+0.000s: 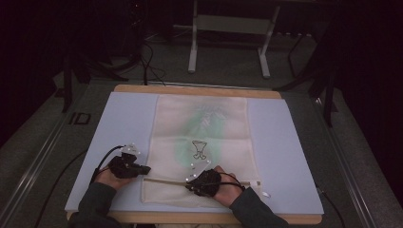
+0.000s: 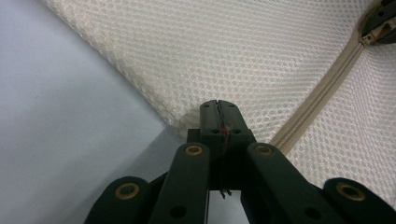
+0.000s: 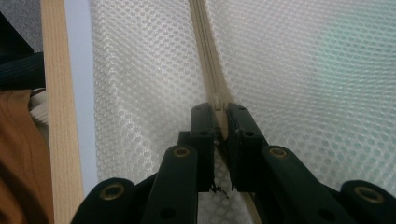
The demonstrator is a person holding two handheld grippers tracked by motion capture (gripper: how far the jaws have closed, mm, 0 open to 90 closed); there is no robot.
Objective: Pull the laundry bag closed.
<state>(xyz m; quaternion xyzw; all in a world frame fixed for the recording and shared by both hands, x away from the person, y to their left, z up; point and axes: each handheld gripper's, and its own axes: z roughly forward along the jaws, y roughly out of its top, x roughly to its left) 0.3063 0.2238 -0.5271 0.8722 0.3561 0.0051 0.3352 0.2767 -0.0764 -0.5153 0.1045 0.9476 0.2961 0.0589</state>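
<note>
A cream mesh bag [image 1: 204, 123] lies flat on a pale blue mat [image 1: 128, 118]. A beige zipper [image 1: 166, 181] runs across its near end. My left gripper [image 1: 144, 169] is at the bag's left edge; in the left gripper view it [image 2: 218, 109] is shut on the rim of the mesh [image 2: 224, 56], just beside the zipper [image 2: 322, 88]. My right gripper [image 1: 189, 182] lies over the zipper farther right. In the right gripper view it [image 3: 220, 112] is shut on the zipper [image 3: 205, 42], with the tape running straight away from the jaws.
Something green [image 1: 209, 121] shows through the mesh, with a small dark print [image 1: 199, 149] on the bag. The mat rests on a wooden board [image 1: 199, 90]. Two small white pieces [image 1: 261, 187] lie by the bag's near right corner. A table frame [image 1: 228, 28] stands on the floor beyond.
</note>
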